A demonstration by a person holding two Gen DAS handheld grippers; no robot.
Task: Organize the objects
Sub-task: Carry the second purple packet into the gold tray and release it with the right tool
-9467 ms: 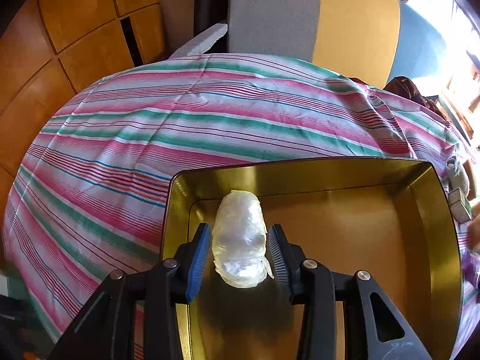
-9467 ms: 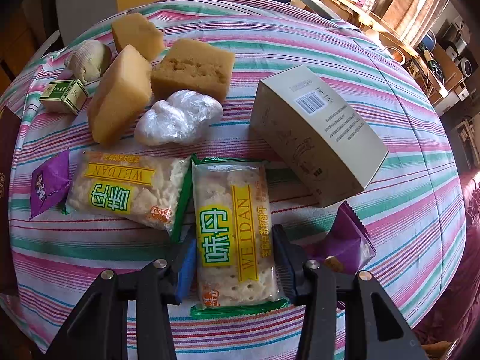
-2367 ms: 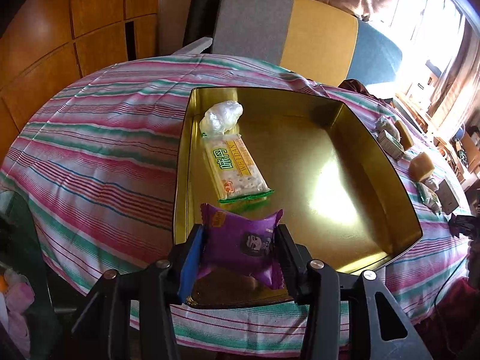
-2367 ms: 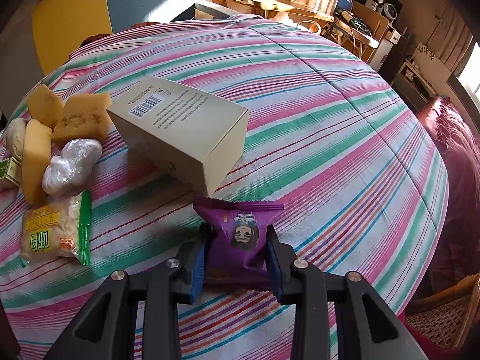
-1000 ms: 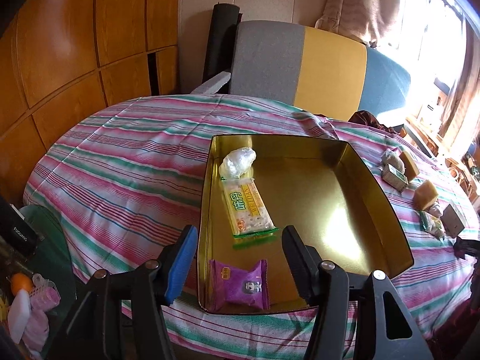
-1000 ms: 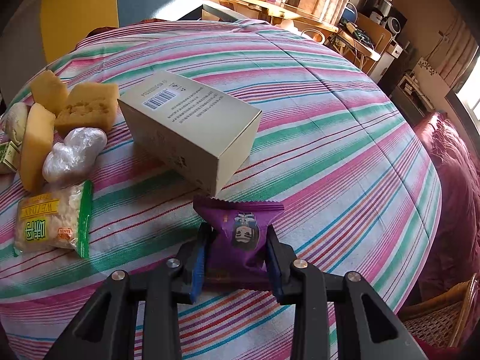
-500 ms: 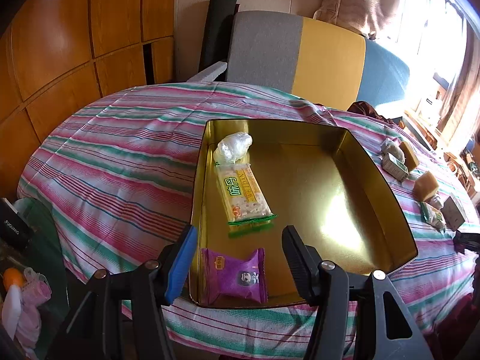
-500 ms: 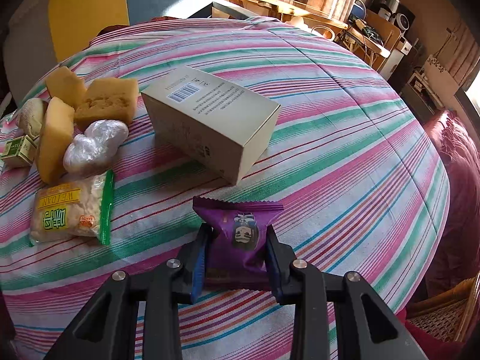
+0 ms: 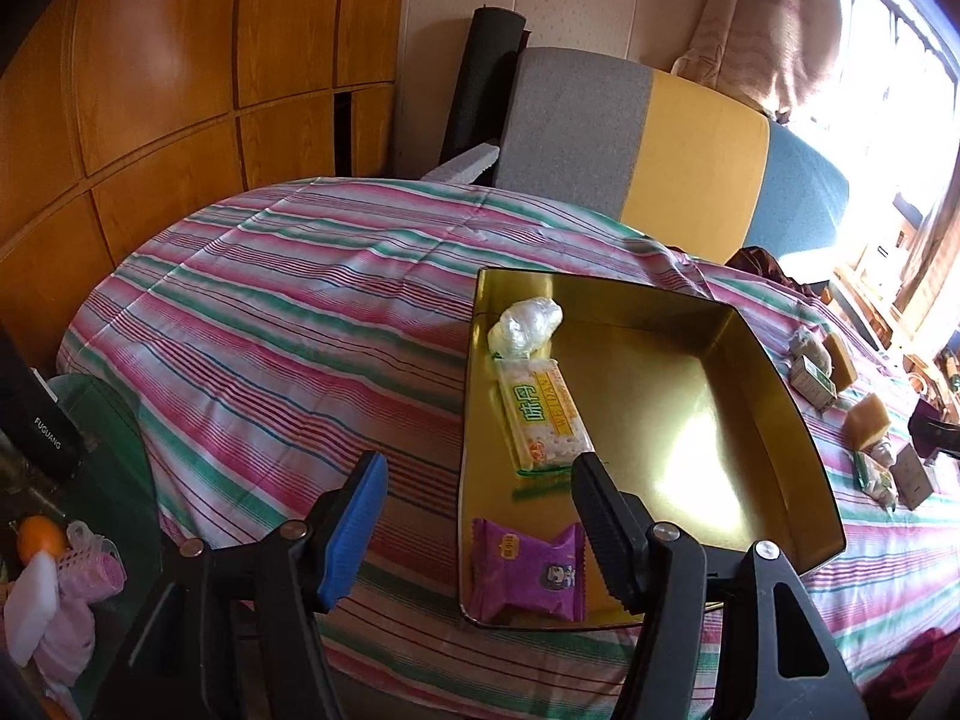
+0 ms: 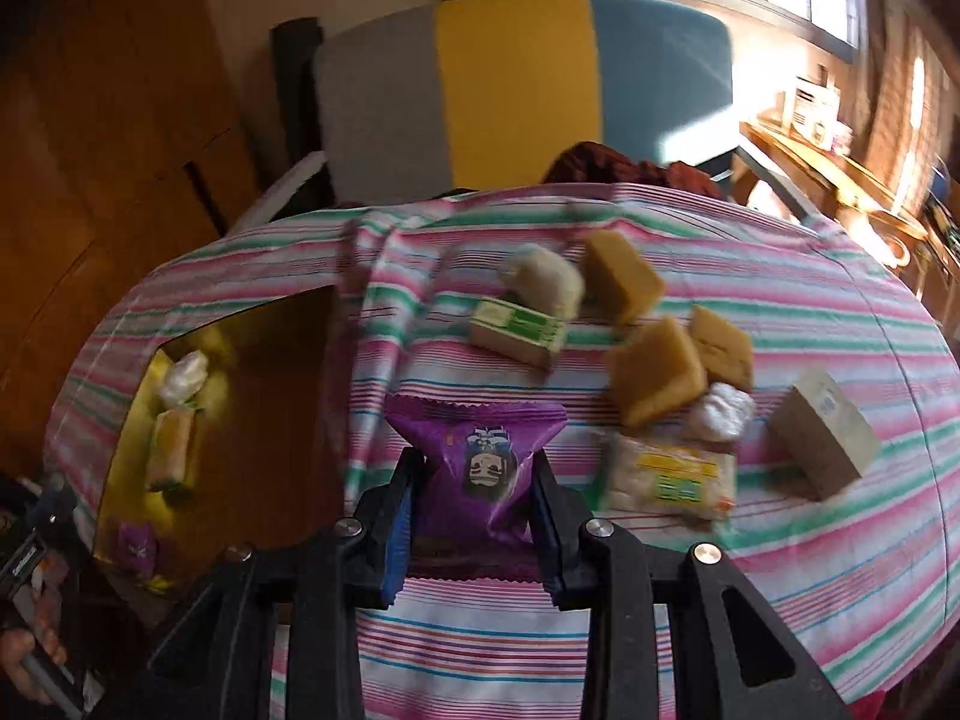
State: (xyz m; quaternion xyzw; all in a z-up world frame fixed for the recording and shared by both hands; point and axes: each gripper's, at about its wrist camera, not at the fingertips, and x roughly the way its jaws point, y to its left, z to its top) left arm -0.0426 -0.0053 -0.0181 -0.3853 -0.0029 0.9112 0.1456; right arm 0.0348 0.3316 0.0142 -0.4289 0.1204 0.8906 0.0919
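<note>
A gold tin tray (image 9: pixel 774 384) lies on the striped tablecloth. In it lie a clear plastic-wrapped lump (image 9: pixel 527 327), a Weidan cracker pack (image 9: pixel 543 414) and a purple snack packet (image 9: pixel 528 570) at the near edge. My left gripper (image 9: pixel 477 516) is open and empty, held above the tray's near left corner. My right gripper (image 10: pixel 474 504) is shut on a second purple snack packet (image 10: pixel 480 462), held above the cloth to the right of the tray (image 10: pixel 252 420).
On the cloth right of the tray lie a green-white small box (image 10: pixel 519 333), yellow sponge blocks (image 10: pixel 657 378), a wrapped lump (image 10: pixel 720 411), another cracker pack (image 10: pixel 669 474) and a beige carton (image 10: pixel 825 441). A grey, yellow and blue sofa (image 9: pixel 648 144) stands behind the table. A green bin (image 9: pixel 90 480) stands at left.
My right gripper has swung left with the purple packet, so the tray has come into its view. My left gripper has drifted left and stays open above the released packet.
</note>
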